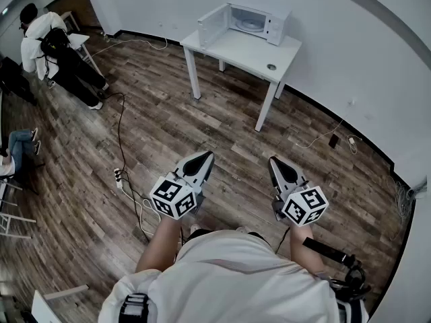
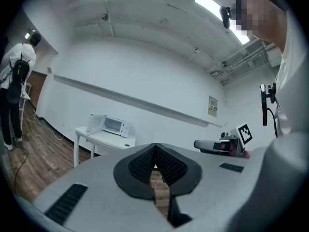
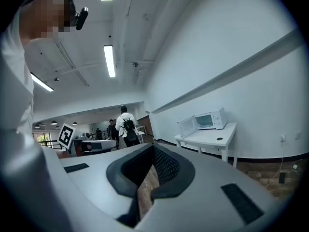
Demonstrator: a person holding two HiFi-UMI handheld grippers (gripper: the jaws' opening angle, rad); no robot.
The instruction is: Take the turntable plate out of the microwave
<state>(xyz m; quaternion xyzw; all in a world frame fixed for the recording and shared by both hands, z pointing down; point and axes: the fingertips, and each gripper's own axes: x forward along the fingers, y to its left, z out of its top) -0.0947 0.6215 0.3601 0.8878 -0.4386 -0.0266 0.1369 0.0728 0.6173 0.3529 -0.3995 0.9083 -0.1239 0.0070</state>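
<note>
1. My left tool (image 1: pixel 204 157) is closed. Its dark ribbed pads (image 2: pixel 140 166) meet with nothing between them, and it points level toward the far wall.
2. My right tool (image 1: pixel 275 161) is closed and empty too. It is held beside the left one, and the two do not touch.
3. Both hang over the brown wood-plank floor (image 1: pixel 222 133), well apart from the white rectangular counter (image 1: pixel 236 49) standing against the far wall.
4. The white box-shaped microwave oven (image 1: pixel 256 20) sits at the far side of that counter, its door (image 1: pixel 212 24) swung open to the left.
5. The pale round glass turntable plate (image 1: pixel 250 24) lies inside the oven's cavity (I only make it out faintly from here).
6. A small dark round object (image 1: pixel 271 66) lies on the counter near its right edge.
7. A black cable (image 1: pixel 121 133) trails across the floor on the left to a white power strip (image 1: pixel 118 176).
</note>
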